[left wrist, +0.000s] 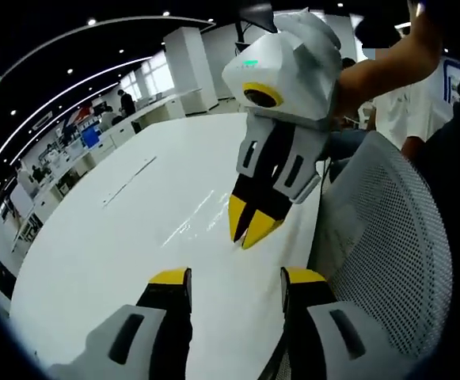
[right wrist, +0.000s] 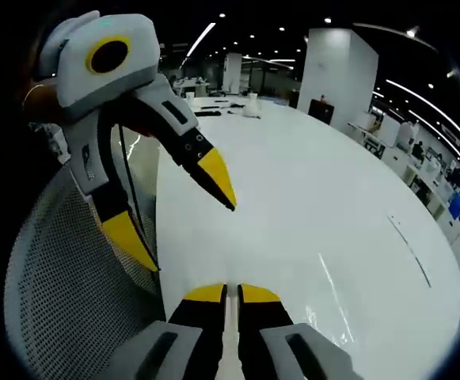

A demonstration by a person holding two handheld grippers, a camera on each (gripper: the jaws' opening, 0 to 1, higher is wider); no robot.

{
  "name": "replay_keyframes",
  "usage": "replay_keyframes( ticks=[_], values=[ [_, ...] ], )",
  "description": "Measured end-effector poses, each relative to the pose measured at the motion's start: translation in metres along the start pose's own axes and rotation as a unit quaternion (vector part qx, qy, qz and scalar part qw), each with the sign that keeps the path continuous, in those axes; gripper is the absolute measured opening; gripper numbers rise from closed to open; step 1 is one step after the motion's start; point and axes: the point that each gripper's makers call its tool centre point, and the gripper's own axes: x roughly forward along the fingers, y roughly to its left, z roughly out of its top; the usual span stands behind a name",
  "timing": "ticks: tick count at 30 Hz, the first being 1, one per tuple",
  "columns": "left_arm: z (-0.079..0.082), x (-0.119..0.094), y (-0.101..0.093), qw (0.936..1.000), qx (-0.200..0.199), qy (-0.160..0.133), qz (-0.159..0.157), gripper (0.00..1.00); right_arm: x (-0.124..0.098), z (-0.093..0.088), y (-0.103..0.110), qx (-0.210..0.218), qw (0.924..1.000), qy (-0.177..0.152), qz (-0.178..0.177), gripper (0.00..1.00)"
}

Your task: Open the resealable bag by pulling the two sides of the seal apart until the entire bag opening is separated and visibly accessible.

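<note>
Two grippers meet over a white table (left wrist: 119,237), beside a white mesh chair back (left wrist: 396,237). In the left gripper view, the left gripper (left wrist: 236,286) has its jaws spread wide with nothing between them, while the right gripper (left wrist: 252,226) pinches its yellow tips nearly together on the near edge of a clear resealable bag (left wrist: 202,214), lying flat and glossy on the table. In the right gripper view, the right gripper (right wrist: 223,294) is closed on the bag's edge (right wrist: 332,309); the left gripper (right wrist: 186,222) hangs agape at left.
</note>
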Motion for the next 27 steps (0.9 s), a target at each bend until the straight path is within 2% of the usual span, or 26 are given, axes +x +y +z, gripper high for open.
replay_keyframes(
  ticks=[2,9,13,17,20,22,27],
  values=[
    [0.001,-0.001,0.005,0.9996,0.023,0.003,0.017,0.39,-0.001,0.002,0.003,-0.003,1.0,-0.003,0.002,0.01],
    [0.003,0.0,0.002,0.999,0.041,0.007,0.015,0.32,-0.002,0.0,0.012,-0.007,0.9999,0.006,0.01,0.01],
    [-0.001,0.003,-0.001,0.9986,0.052,0.014,0.004,0.22,-0.003,0.002,0.018,-0.013,0.9998,0.006,0.015,0.01],
    [-0.002,0.005,-0.003,0.9972,0.071,0.022,-0.002,0.19,-0.003,0.004,0.022,-0.02,0.9996,0.008,0.018,0.01],
    [0.004,0.007,-0.006,0.9968,0.078,0.001,-0.016,0.2,-0.002,0.005,0.024,-0.023,0.9995,0.01,0.02,0.01],
    [0.006,0.006,-0.007,0.9966,0.08,-0.002,-0.018,0.19,-0.001,0.005,0.025,-0.024,0.9995,0.012,0.019,0.01],
    [0.001,0.008,-0.009,0.9927,0.115,0.017,-0.032,0.13,0.001,0.007,0.029,-0.029,0.9993,0.012,0.02,0.01]
  ],
)
